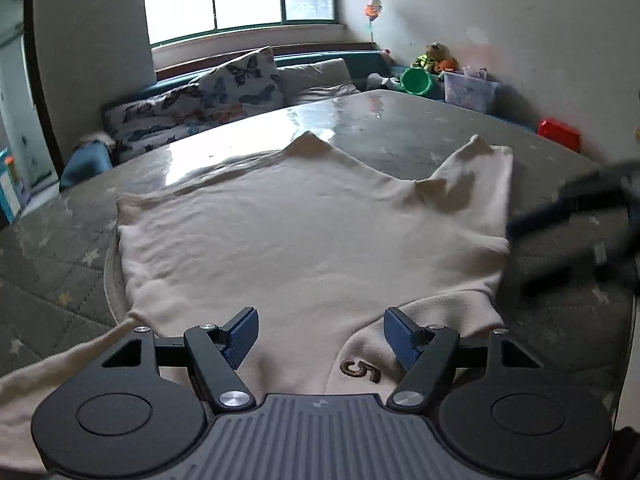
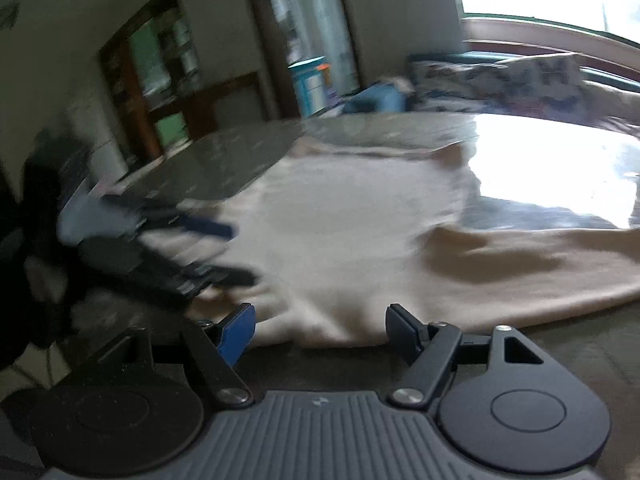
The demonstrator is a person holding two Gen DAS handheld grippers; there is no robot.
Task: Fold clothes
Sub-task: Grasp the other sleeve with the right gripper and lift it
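Note:
A cream sweatshirt [image 1: 304, 224] lies spread on a glossy table, with a brown figure "5" [image 1: 360, 369] on a folded part near me. My left gripper [image 1: 320, 338] hovers over the garment's near edge, its jaws open, no cloth pinched between them. In the right wrist view the same cream garment [image 2: 360, 224] stretches ahead. My right gripper [image 2: 320, 334] stands open just above its near edge, nothing between the blue pads. The left gripper [image 2: 192, 248] shows blurred at the left there; the right gripper [image 1: 576, 232] shows blurred at the right edge of the left wrist view.
The table [image 1: 360, 120] has a shiny grey star-patterned cover. Beyond it stands a bench with butterfly-print pillows [image 1: 224, 96], a green bucket [image 1: 416, 82], soft toys and a red box [image 1: 559, 134]. A doorway and shelves [image 2: 160, 80] lie at the left.

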